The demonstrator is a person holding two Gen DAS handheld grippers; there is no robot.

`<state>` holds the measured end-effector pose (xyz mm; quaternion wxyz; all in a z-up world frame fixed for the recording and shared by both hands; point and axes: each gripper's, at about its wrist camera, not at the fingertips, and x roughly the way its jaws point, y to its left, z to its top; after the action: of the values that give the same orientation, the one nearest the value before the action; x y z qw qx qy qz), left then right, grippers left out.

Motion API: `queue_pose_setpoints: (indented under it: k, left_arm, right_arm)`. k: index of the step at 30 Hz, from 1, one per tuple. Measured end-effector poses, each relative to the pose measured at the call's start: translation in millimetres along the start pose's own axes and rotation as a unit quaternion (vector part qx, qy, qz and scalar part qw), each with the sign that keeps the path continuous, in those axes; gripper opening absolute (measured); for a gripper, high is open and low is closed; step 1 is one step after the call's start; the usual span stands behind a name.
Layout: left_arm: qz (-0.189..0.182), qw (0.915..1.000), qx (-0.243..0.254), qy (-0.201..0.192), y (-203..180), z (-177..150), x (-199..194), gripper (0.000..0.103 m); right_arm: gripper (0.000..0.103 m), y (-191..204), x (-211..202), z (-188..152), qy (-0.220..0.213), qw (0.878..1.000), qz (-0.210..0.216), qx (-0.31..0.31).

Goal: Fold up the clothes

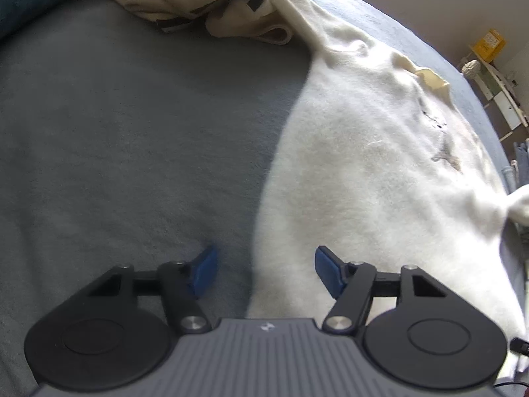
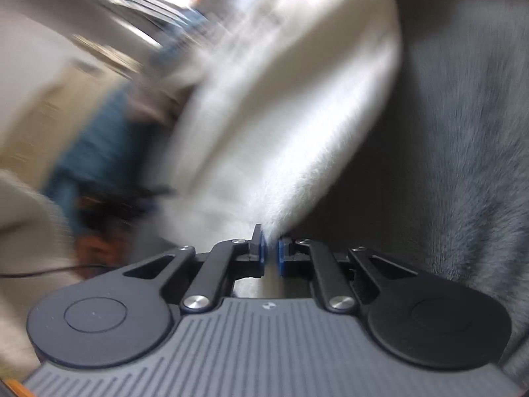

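A white fleecy garment [image 1: 373,172] lies spread on the grey blanket [image 1: 132,139], with a dark print near its right part. My left gripper [image 1: 264,273] is open and empty, low over the garment's left edge, one blue pad over the blanket and one over the cloth. My right gripper [image 2: 271,253] is shut on an edge of the white garment [image 2: 281,125], which is lifted off the grey blanket [image 2: 463,132]. The right wrist view is badly motion-blurred.
A crumpled beige garment [image 1: 205,3] lies at the far end of the bed. A shelf with a yellow box [image 1: 489,44] stands at the right. Something blue [image 2: 96,152] and blurred furniture lie at the left of the right wrist view.
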<state>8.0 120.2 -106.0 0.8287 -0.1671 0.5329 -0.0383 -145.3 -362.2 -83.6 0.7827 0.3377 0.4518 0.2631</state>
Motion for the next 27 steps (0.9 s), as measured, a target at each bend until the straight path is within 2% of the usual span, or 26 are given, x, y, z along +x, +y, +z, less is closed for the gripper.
queue_pose_setpoints:
  k: [3, 6, 9, 10, 12, 13, 16, 17, 18, 19, 20, 22, 25, 27]
  left_arm:
    - [-0.013, 0.9996, -0.005, 0.023, 2, -7, 2, 0.066]
    - [-0.018, 0.9994, 0.011, 0.029, 0, -12, 3, 0.067]
    - [-0.032, 0.9986, 0.020, 0.036, 0, -18, -3, 0.067]
    - [-0.038, 0.9983, 0.020, 0.039, 1, -21, -3, 0.067]
    - [-0.045, 0.9979, 0.020, 0.042, 3, -29, -4, 0.067]
    - [-0.047, 0.9977, 0.022, 0.042, 3, -32, -4, 0.067]
    - [-0.042, 0.9972, 0.053, 0.034, -1, -40, -8, 0.067]
    - [-0.040, 0.9969, 0.061, 0.031, -2, -41, -10, 0.065]
    - [-0.044, 0.9967, 0.062, 0.031, -1, -42, -12, 0.064]
    - [-0.048, 0.9965, 0.062, 0.030, 1, -43, -14, 0.064]
    - [-0.057, 0.9963, 0.055, 0.032, 4, -44, -17, 0.063]
    - [-0.077, 0.9955, 0.039, 0.040, 12, -48, -20, 0.063]
    - [-0.094, 0.9938, 0.035, 0.048, 18, -57, -22, 0.063]
    - [-0.093, 0.9941, 0.038, 0.040, 19, -63, -24, 0.063]
  right_arm:
    - [0.005, -24, -5, -17, 0.020, 0.997, -0.047, 0.051]
    - [0.006, -50, 5, -31, 0.018, 0.989, -0.063, 0.130]
    - [0.011, -43, 8, -33, 0.000, 0.989, -0.039, 0.142]
    - [0.014, -40, 8, -33, -0.004, 0.990, -0.031, 0.139]
    - [0.037, -36, 14, -33, 0.005, 0.990, -0.035, 0.137]
    - [0.038, -33, 18, -35, 0.010, 0.990, -0.040, 0.134]
    - [0.035, -21, 30, -37, 0.024, 0.993, -0.065, 0.100]
    - [0.017, -15, 33, -36, 0.024, 0.994, -0.072, 0.082]
    - [0.008, -9, 35, -34, 0.023, 0.995, -0.080, 0.064]
    - [0.007, -7, 31, -32, 0.012, 0.996, -0.053, 0.064]
    - [0.006, -6, 24, -31, -0.009, 0.997, -0.008, 0.073]
    - [0.006, 4, 15, -29, -0.031, 0.997, 0.019, 0.064]
    - [0.010, 1, 27, -29, 0.010, 0.996, -0.050, 0.077]
    - [0.010, -8, 33, -35, 0.019, 0.992, -0.071, 0.100]
